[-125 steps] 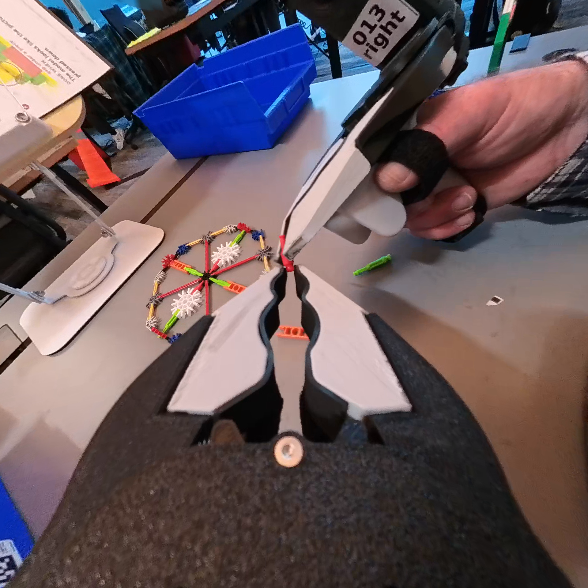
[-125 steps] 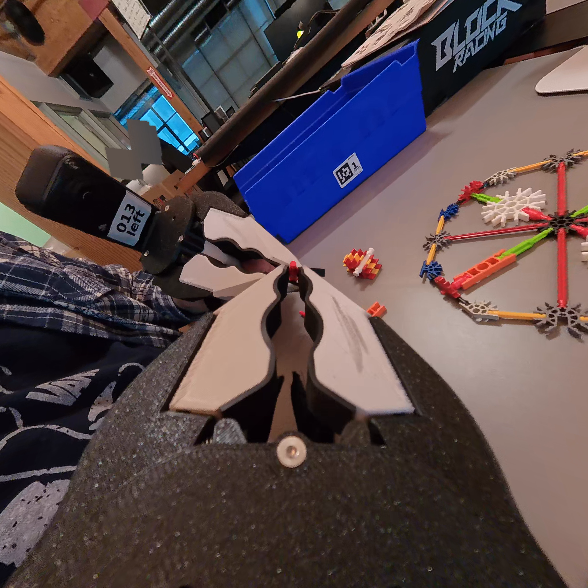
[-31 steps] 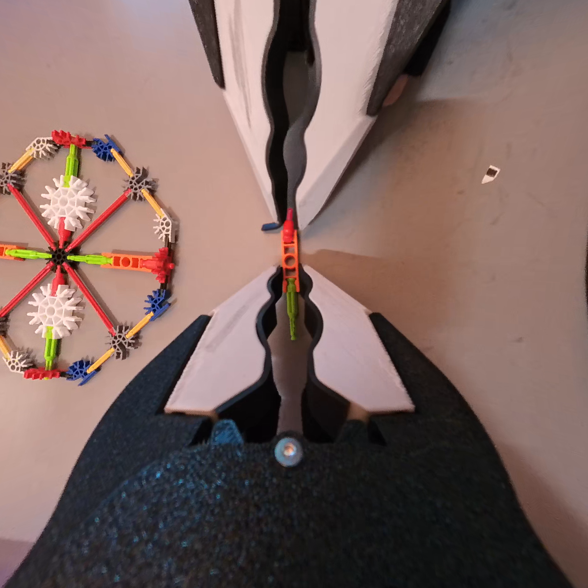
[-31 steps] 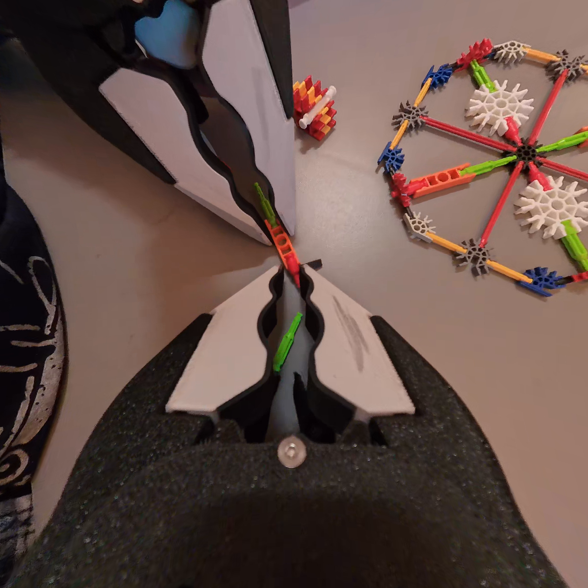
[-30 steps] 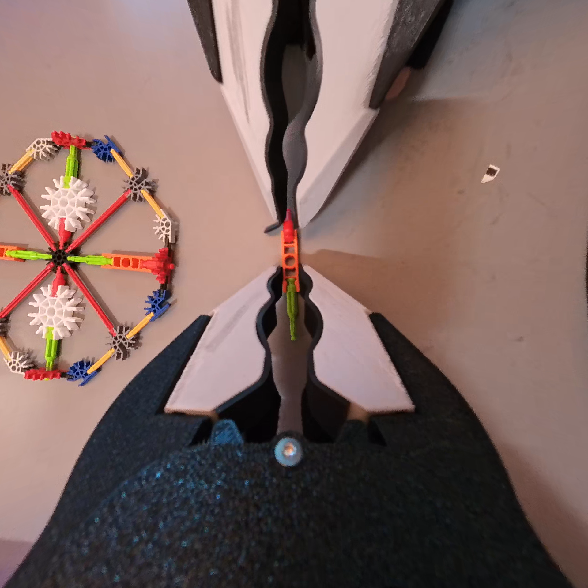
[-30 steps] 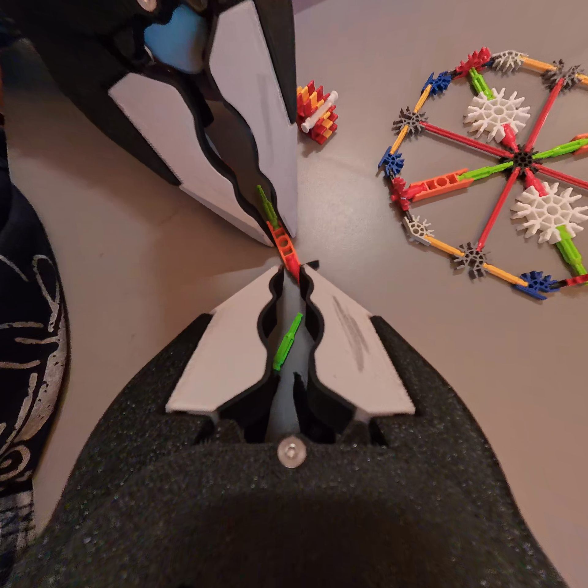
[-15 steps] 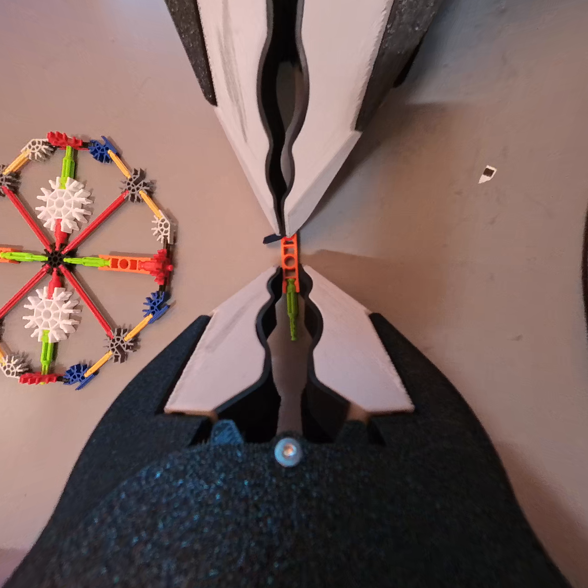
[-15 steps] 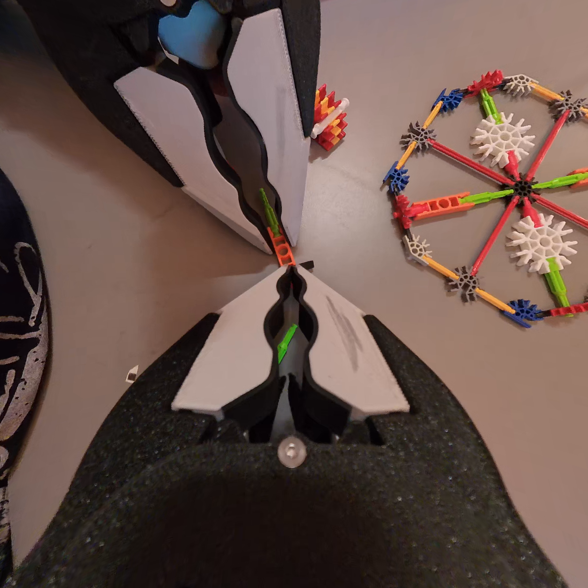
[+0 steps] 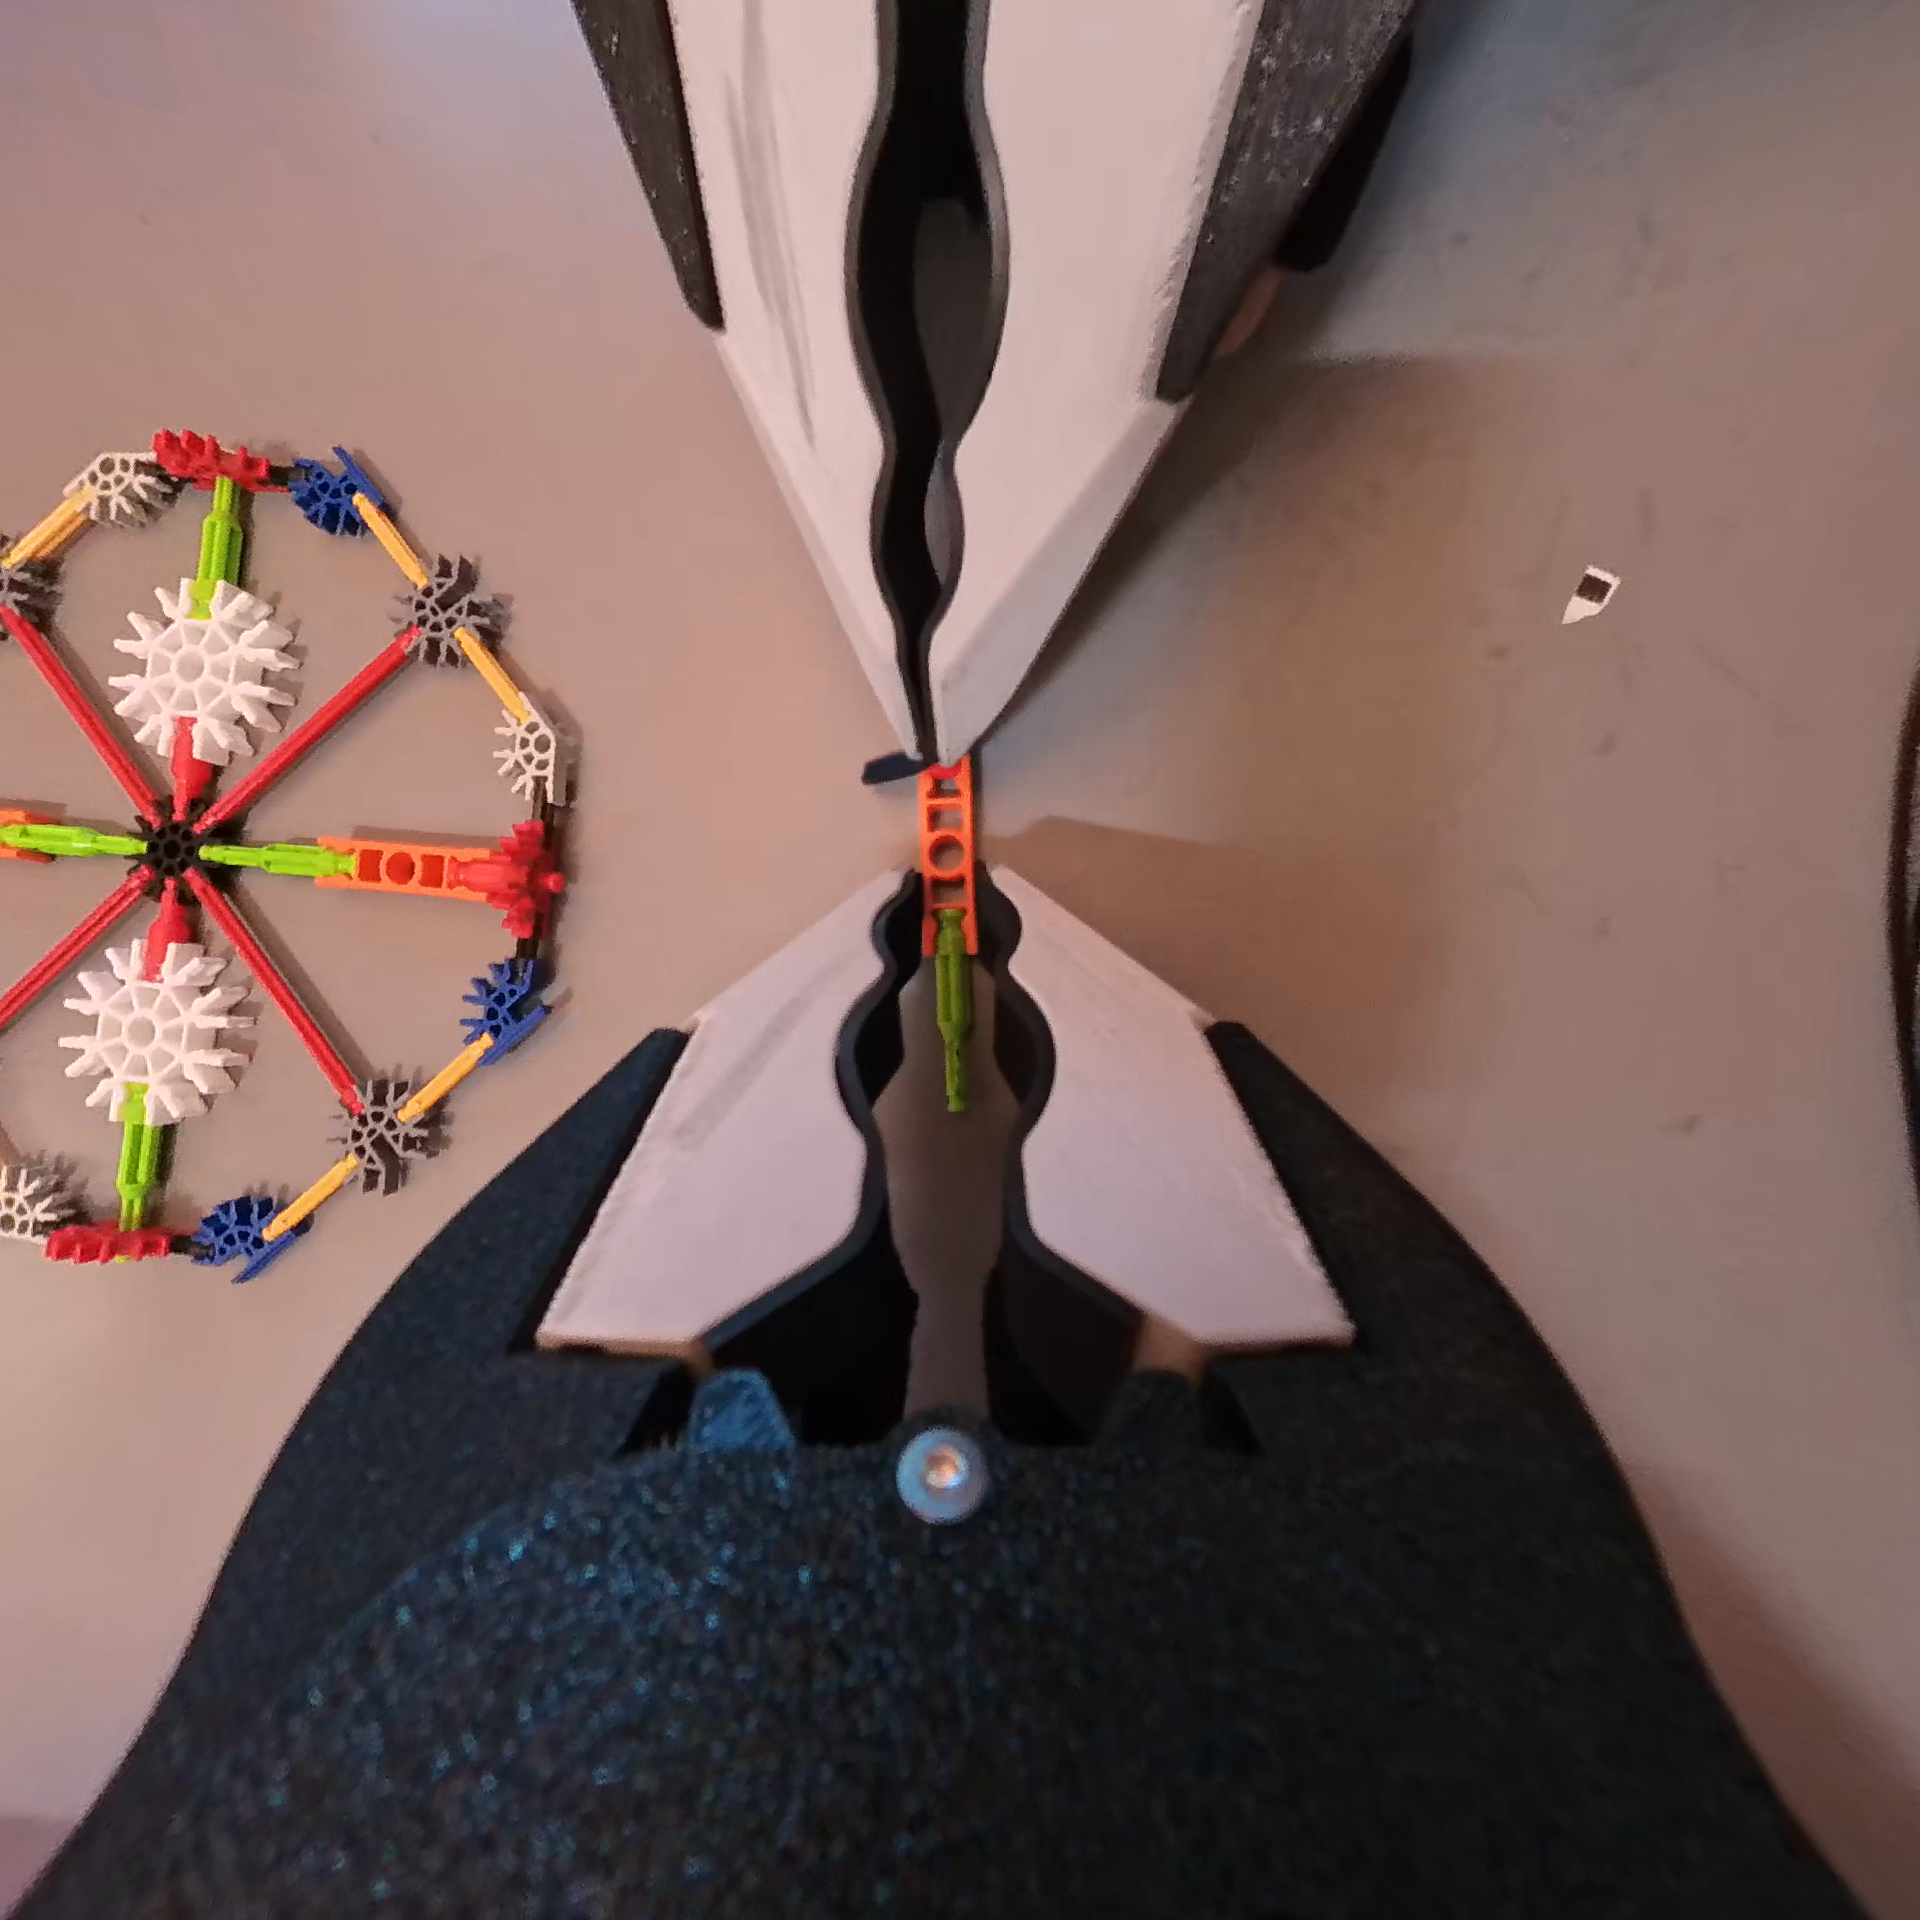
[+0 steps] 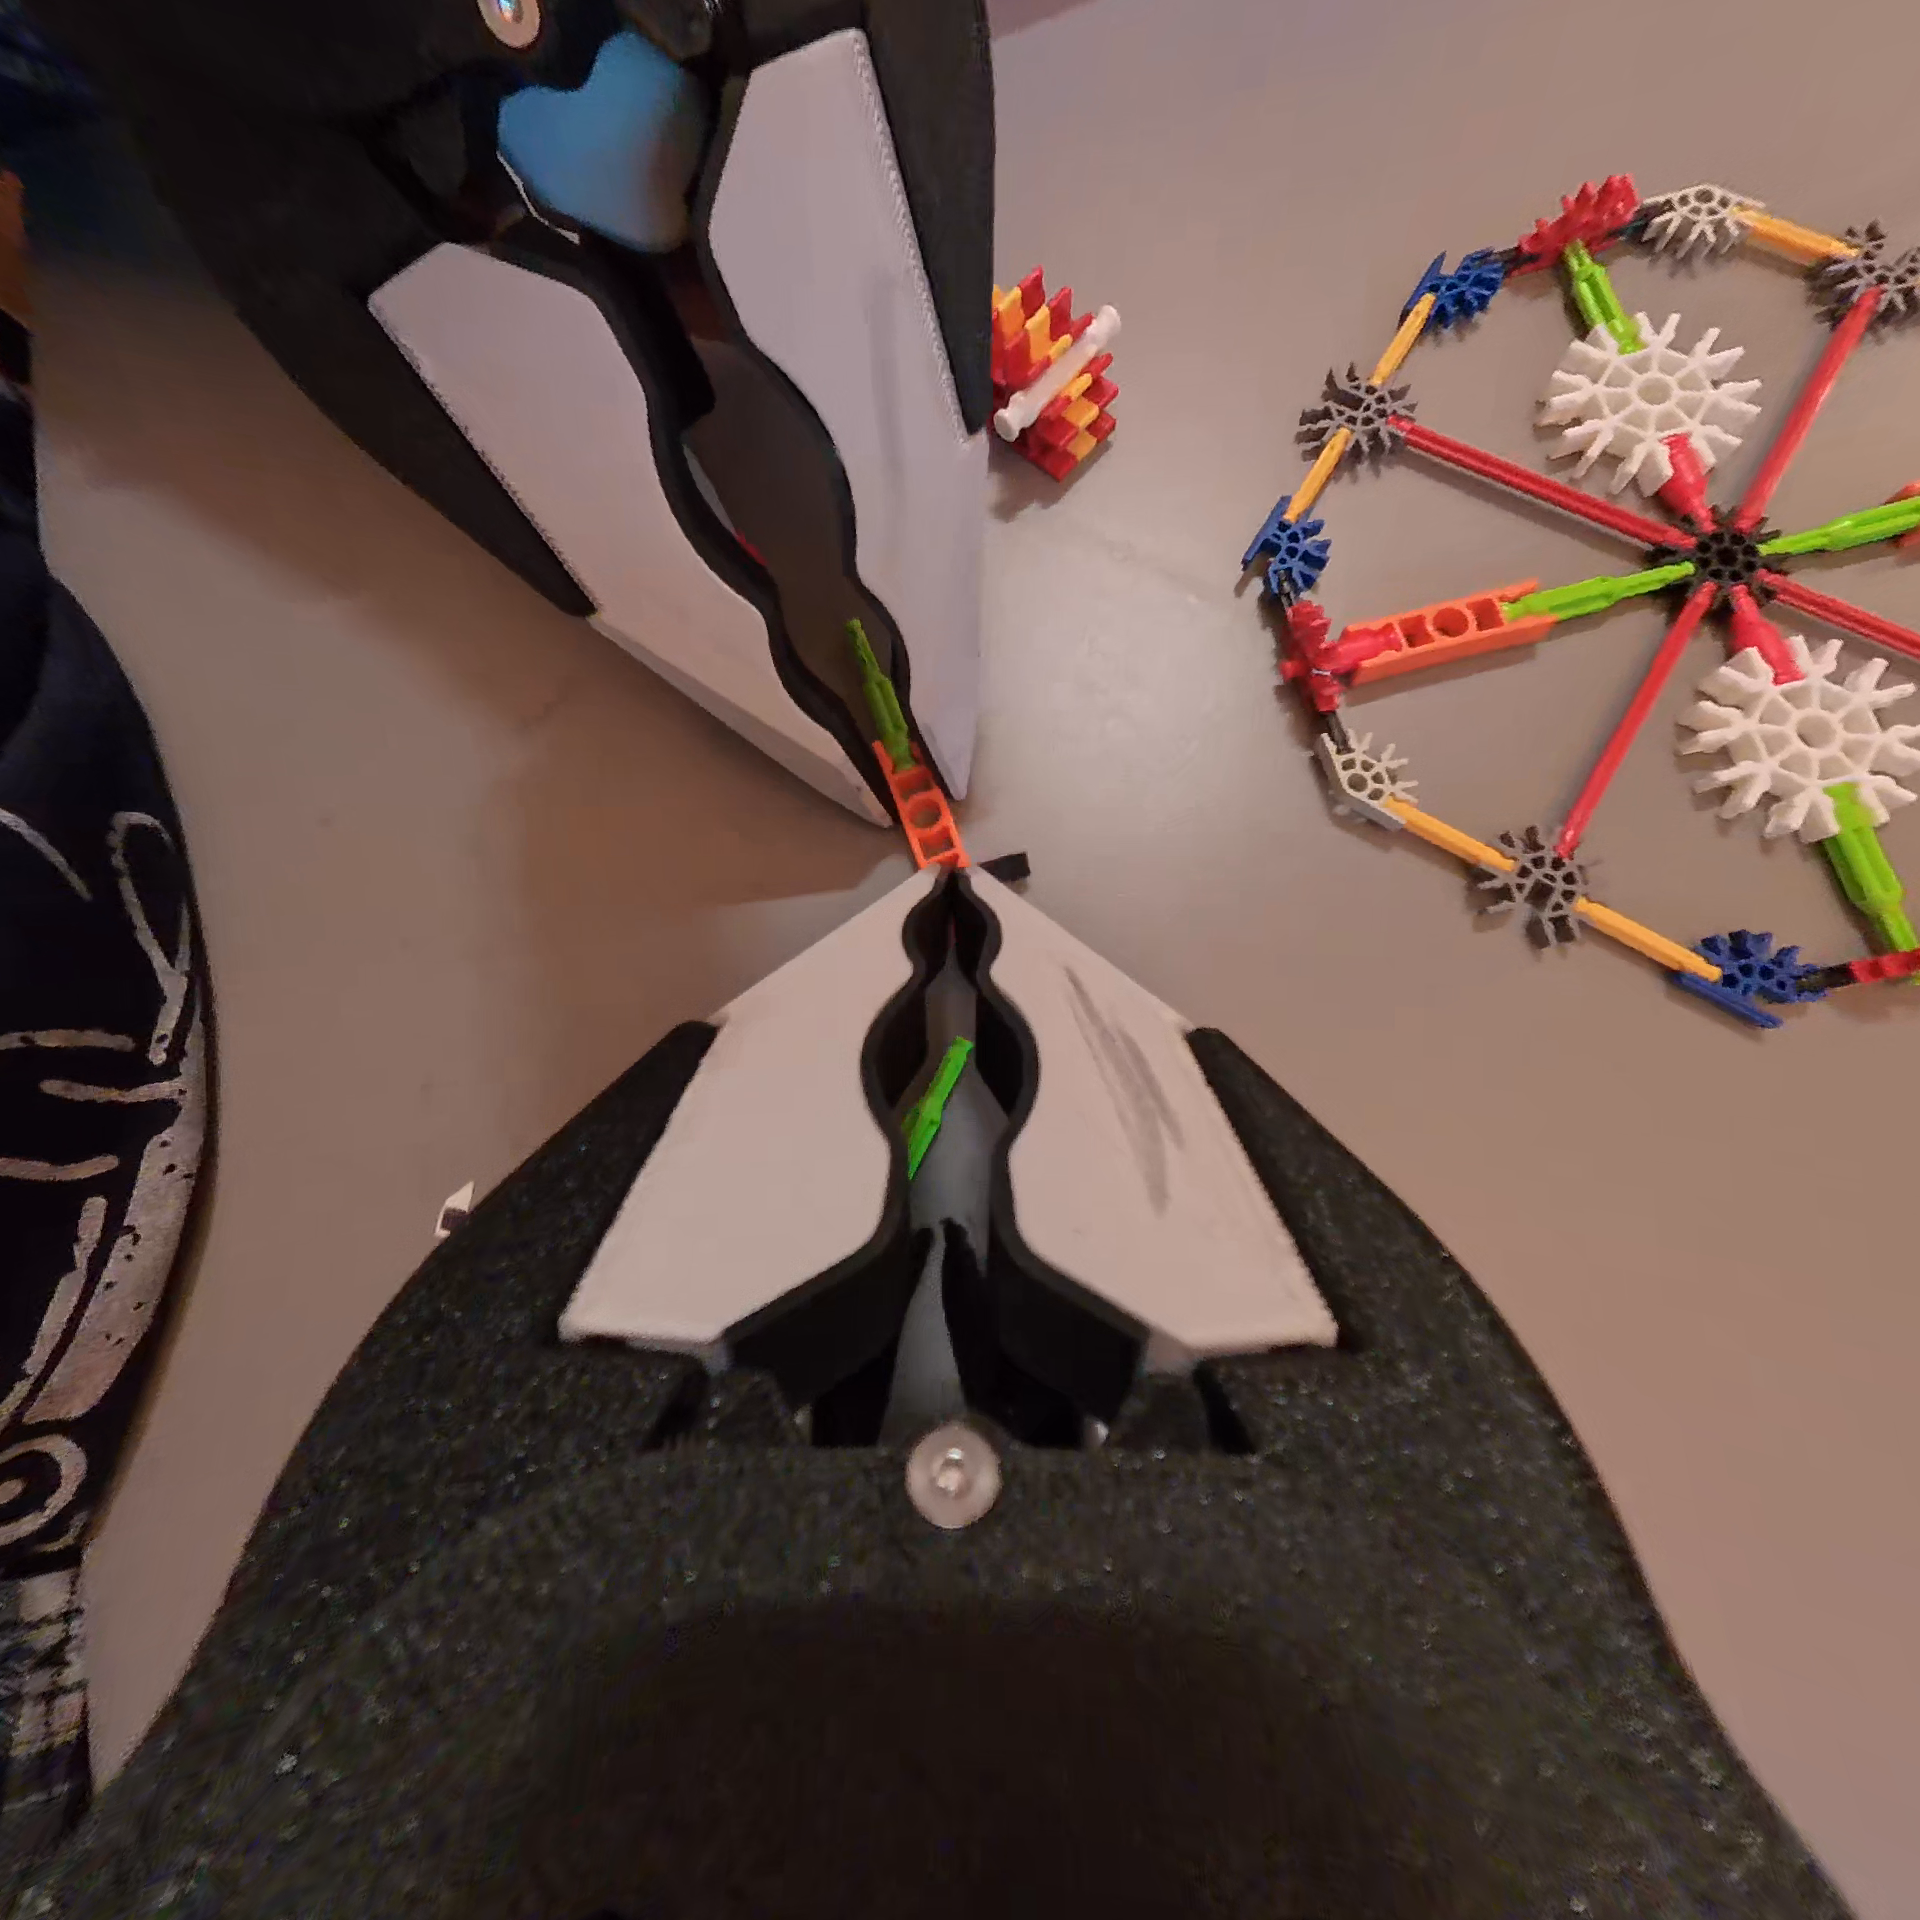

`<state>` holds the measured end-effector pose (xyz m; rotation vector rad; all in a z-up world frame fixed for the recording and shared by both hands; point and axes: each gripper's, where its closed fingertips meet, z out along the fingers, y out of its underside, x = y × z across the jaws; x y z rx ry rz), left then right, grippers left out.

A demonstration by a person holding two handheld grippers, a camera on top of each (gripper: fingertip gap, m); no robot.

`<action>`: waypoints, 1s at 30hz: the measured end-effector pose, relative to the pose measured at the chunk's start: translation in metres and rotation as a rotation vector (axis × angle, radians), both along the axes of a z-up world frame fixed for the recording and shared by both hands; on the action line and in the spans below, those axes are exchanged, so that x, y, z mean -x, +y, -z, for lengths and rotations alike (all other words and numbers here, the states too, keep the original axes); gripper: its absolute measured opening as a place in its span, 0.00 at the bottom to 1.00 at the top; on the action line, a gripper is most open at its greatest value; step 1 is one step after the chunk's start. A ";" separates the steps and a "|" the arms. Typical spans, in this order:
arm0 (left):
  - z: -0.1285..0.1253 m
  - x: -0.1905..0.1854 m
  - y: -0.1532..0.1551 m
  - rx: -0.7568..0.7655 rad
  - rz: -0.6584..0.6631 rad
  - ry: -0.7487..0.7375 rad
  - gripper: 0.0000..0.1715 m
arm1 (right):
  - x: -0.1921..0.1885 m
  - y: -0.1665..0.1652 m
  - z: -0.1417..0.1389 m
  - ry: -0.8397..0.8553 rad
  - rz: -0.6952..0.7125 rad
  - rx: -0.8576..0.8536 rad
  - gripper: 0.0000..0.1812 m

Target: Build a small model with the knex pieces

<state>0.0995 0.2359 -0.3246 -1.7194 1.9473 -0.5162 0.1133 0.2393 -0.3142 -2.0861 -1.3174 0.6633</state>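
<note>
My left gripper [image 9: 948, 894] fingers are pinching the orange ladder-shaped plastic connector [image 9: 948, 847] with its green plastic rod [image 9: 951, 1029]; my right gripper [image 10: 951, 883] fingers are closing tight on the connector's far end, above the grey bench [image 9: 1455, 831]. A multicoloured spoked plastic wheel [image 9: 197, 842] is lying nearby.

My left tongs [image 9: 943, 883] and right tongs [image 10: 951, 883] meet tip to tip over the table [image 9: 1558, 935], a short connector piece [image 9: 948, 847] spanning between them, a rod [image 9: 951, 1023] trailing back between my left fingers. The spoked wheel [image 9: 197, 842] lies to the left of my left tongs; a small clump of pieces [image 10: 1055, 390] sits behind them.
</note>
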 end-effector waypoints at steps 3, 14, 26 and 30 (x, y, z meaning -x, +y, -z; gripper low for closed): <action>0.000 0.000 0.000 0.004 -0.005 -0.003 0.05 | 0.000 0.000 0.000 -0.003 0.005 -0.007 0.00; 0.000 -0.002 -0.001 0.007 -0.003 -0.005 0.05 | -0.015 0.001 -0.005 -0.016 -0.004 -0.047 0.09; -0.001 -0.004 -0.002 0.006 0.005 -0.006 0.05 | -0.009 -0.002 0.003 -0.074 -0.071 -0.093 0.03; -0.001 -0.005 -0.003 0.004 0.007 -0.005 0.05 | -0.008 -0.003 0.006 -0.095 -0.088 -0.090 0.03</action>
